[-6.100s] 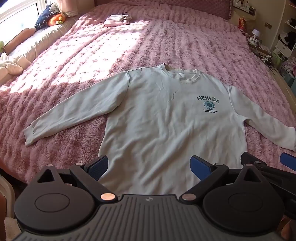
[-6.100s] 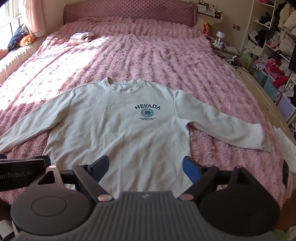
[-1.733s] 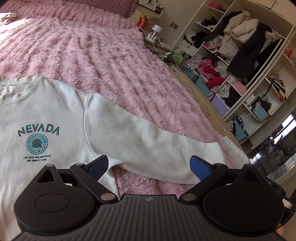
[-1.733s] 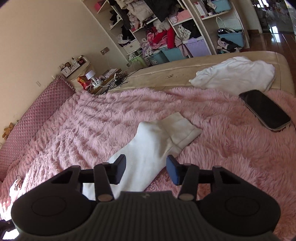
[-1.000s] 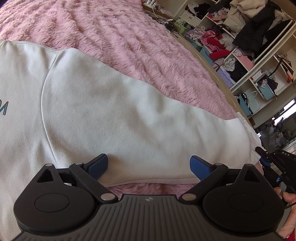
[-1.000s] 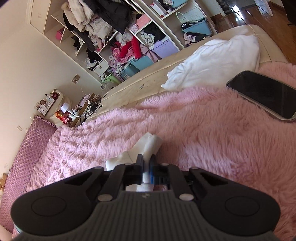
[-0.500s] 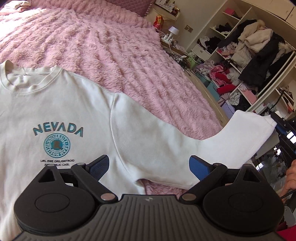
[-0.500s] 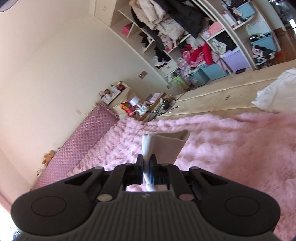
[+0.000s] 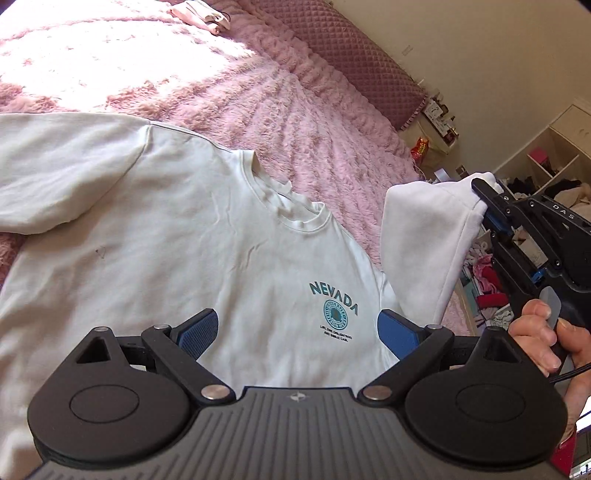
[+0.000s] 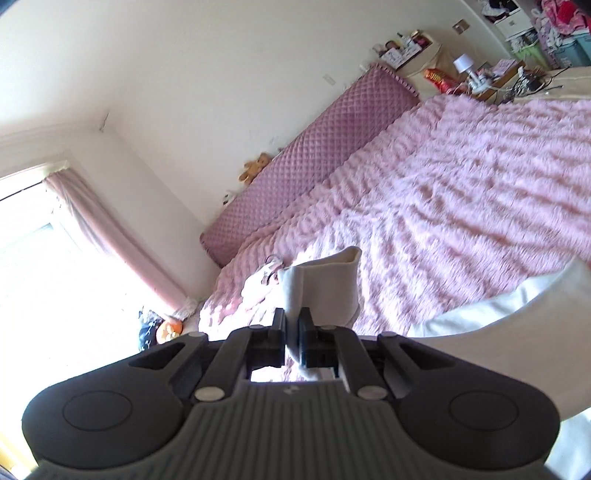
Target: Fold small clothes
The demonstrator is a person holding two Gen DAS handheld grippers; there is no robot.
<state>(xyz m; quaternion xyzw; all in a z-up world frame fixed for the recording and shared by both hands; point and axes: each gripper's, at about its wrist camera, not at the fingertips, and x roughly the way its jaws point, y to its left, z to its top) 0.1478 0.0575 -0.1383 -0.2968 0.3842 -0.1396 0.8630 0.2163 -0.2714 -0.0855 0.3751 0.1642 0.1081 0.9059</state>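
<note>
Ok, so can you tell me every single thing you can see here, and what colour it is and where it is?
sweatshirt: one, white with teal NEVADA print, spread flat on the bed
sleeve cuff: one, white, lifted off the bed, pinched in the right gripper
blanket: one, fluffy pink, covering the bed
headboard: one, quilted mauve, against the wall
small cloth item: one, pale pink, far end of the bed
teddy bear: one, brown, on top of the headboard
curtain: one, pink, beside the window
red packet: one, on the bedside table
shelves of clothes: mixed colours, beyond the bed; count unclear
left gripper: one, black with blue fingers, open above the sweatshirt
right gripper: one, black, shut on the cuff
hand: one, holding the right gripper's handle
</note>
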